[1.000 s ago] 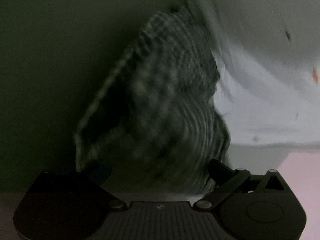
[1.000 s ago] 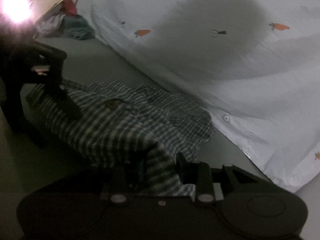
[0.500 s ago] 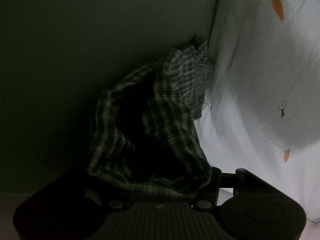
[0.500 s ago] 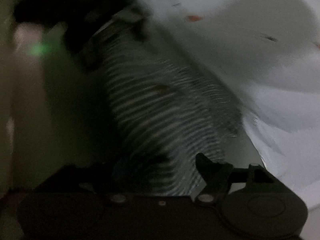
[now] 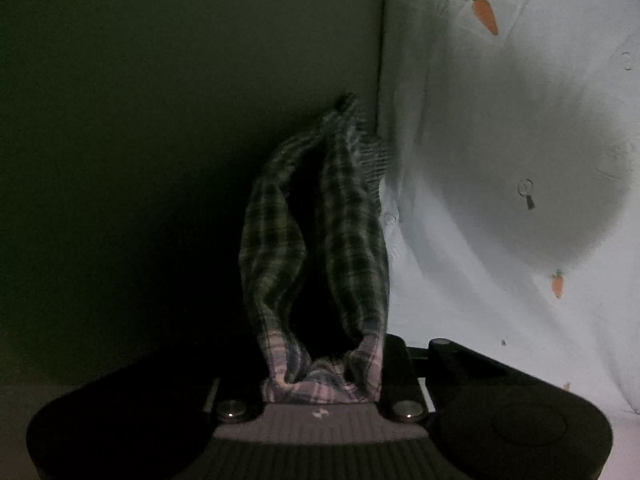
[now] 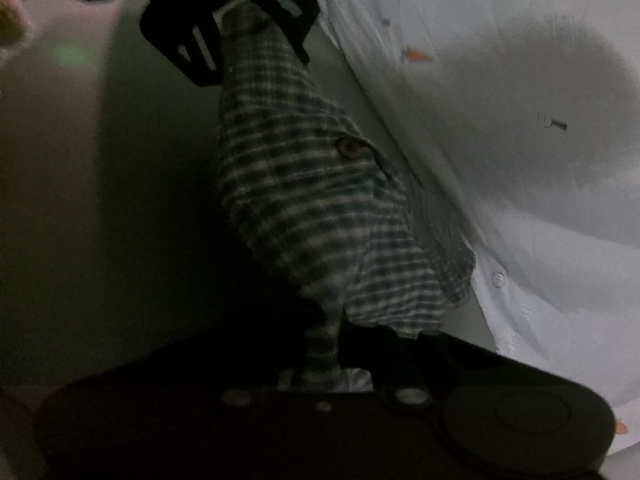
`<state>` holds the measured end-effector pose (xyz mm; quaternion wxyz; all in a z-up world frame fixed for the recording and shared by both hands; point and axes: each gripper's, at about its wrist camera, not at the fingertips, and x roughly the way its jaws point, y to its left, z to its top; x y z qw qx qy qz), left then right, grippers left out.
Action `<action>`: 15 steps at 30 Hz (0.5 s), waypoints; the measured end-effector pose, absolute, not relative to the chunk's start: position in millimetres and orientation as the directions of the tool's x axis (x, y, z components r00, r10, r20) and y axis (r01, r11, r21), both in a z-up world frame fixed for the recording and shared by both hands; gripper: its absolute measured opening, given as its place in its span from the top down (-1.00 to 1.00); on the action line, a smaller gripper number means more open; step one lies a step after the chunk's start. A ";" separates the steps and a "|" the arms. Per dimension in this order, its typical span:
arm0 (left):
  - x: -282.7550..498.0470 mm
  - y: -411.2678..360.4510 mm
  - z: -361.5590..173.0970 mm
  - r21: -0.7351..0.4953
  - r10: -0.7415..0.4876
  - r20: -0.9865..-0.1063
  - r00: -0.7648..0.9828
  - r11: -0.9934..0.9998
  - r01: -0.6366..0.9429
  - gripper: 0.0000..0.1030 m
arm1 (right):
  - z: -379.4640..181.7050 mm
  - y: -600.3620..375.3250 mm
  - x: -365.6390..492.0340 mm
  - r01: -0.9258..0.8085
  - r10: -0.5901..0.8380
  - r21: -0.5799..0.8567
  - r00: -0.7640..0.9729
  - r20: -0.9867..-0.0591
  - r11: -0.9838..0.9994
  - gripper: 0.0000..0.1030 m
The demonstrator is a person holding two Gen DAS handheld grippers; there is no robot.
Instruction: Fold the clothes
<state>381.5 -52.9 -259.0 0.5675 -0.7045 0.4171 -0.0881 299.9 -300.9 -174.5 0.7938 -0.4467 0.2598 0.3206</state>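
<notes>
A dark checked garment [image 6: 304, 200] with a brown button [image 6: 349, 148] hangs stretched between my two grippers over a dim surface. In the right wrist view my right gripper [image 6: 322, 340] is closing, with a narrow twist of the check cloth pinched between its jaws. At the top of that view my left gripper [image 6: 232, 20] holds the far end. In the left wrist view the checked garment [image 5: 320, 240] bunches into the left gripper [image 5: 320, 356], whose jaws are closing on a thick fold.
A white carrot-print cloth with small buttons [image 5: 500, 160] lies spread to the right of the garment, its edge close by. It also fills the right of the right wrist view as the white cloth [image 6: 520, 120]. A dim greenish surface [image 5: 160, 120] extends left.
The garment lay crumpled on the surface; now it is lifted and drawn taut between both grippers. The left jaws narrowed onto a fold. The right jaws let go, then pinched a thin twist.
</notes>
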 end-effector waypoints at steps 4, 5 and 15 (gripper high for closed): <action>305.6 -60.4 -249.7 -0.806 -0.690 -0.406 0.599 -0.039 -0.591 0.54 | -145.4 -330.1 255.3 -0.844 0.395 -0.352 0.508 -0.766 0.404 0.83; 284.6 -60.4 -245.4 -0.782 -0.691 -0.417 0.590 -0.058 -0.620 0.54 | -138.6 -337.0 244.4 -0.870 0.424 -0.293 0.457 -0.782 0.398 0.83; 207.8 -78.8 -235.0 -0.647 -0.694 -0.448 0.564 -0.183 -0.740 0.45 | -105.9 -385.0 220.9 -0.950 0.569 0.073 0.119 -0.813 0.303 0.83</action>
